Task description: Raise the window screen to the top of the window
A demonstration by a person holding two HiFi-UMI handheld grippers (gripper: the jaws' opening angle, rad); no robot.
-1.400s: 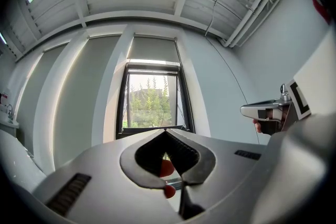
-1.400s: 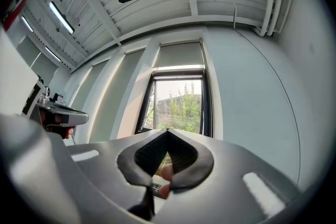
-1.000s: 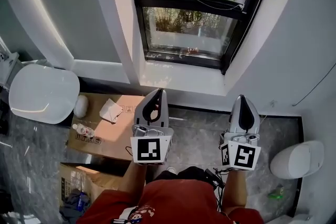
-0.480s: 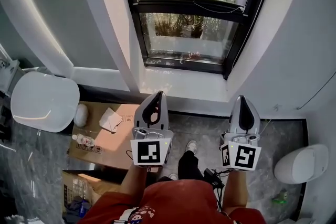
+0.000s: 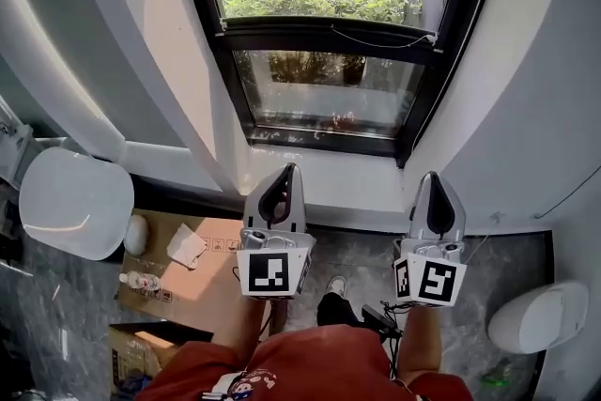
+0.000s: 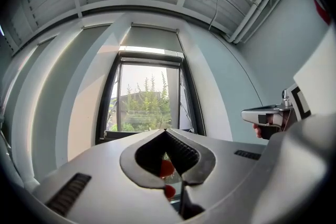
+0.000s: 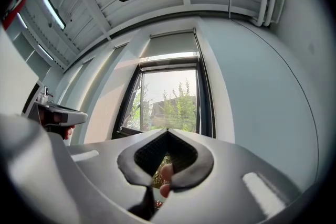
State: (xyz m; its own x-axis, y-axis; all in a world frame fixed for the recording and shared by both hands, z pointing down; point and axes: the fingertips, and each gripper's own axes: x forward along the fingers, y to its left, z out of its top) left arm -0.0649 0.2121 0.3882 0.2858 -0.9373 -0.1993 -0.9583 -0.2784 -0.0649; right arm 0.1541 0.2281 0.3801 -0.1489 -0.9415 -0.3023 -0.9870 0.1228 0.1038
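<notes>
Left gripper (image 5: pixel 288 169): jaws pressed together, empty.
Right gripper (image 5: pixel 431 176): jaws closed, empty.
Ahead: window (image 5: pixel 329 99).
Floor, left: cardboard box (image 5: pixel 202 268).

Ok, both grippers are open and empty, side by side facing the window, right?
Not open: each gripper view shows its jaws together, so the left gripper and right gripper are shut. They are empty and side by side facing the window.

The window frame (image 5: pixel 319 29) is black, the left gripper (image 5: pixel 287 170) and right gripper (image 5: pixel 432 176) grey with black-and-white square markers, the cardboard box (image 5: pixel 214 275) brown.
</notes>
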